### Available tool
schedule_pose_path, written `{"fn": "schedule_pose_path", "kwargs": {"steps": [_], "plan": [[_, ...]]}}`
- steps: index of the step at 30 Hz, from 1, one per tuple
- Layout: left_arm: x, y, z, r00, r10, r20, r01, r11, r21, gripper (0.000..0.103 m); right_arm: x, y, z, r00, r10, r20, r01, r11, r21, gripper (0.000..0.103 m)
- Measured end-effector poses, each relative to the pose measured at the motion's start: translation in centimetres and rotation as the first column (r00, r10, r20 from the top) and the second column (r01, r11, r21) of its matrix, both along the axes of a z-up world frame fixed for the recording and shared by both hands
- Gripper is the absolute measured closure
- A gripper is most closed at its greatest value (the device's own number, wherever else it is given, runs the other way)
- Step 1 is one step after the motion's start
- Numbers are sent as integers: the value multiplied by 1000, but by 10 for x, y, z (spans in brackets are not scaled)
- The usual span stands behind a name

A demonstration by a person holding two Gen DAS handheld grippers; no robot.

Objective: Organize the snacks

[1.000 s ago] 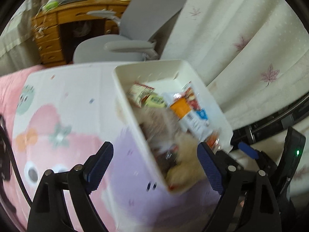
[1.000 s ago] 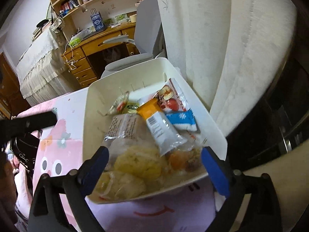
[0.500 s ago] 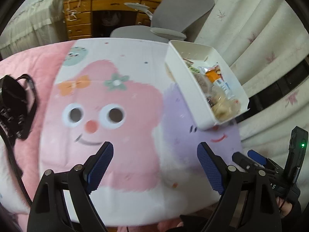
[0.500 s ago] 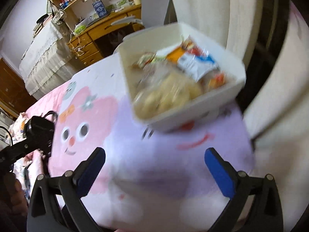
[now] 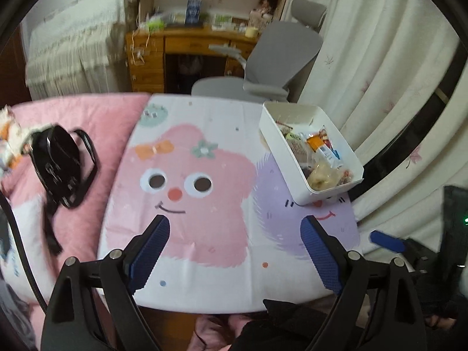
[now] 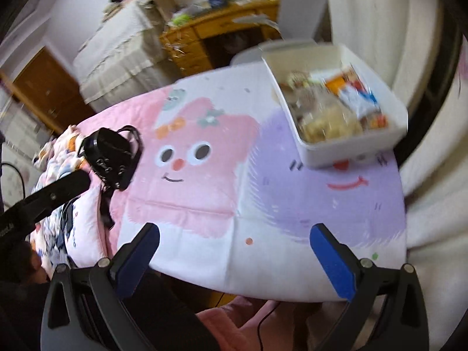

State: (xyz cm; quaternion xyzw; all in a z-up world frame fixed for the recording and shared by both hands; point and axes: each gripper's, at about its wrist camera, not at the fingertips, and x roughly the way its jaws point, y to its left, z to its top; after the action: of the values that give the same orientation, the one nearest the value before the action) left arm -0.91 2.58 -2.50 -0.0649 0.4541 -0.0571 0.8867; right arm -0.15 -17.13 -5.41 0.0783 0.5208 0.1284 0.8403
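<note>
One white bin (image 5: 295, 158) full of wrapped snacks (image 5: 321, 161) sits at the far right corner of the cartoon cloth (image 5: 204, 204), its long side running from the near right edge away toward the chair (image 5: 263, 67). Two grippers hang over the near edge: the left gripper (image 5: 235, 241) and the right gripper (image 6: 235, 241), both spread wide with nothing between the pads. One black bag (image 5: 58, 163) lies on the pink bedding left of the cloth. Nothing blocks the bin.
</note>
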Motion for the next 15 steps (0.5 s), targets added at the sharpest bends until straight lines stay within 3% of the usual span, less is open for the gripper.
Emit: {"fn": "schedule_pose_path", "kwargs": {"steps": [9,15], "plan": [[-22,-21,35,999,-10,50,5,995,105,9,-32,-4,55,992,-22,127,26,999,-34,0],[-36,-33,43,998,-9,67,-2,987,163,9,-52,-11,74,982,-81,171,88,996,-33,0]]}}
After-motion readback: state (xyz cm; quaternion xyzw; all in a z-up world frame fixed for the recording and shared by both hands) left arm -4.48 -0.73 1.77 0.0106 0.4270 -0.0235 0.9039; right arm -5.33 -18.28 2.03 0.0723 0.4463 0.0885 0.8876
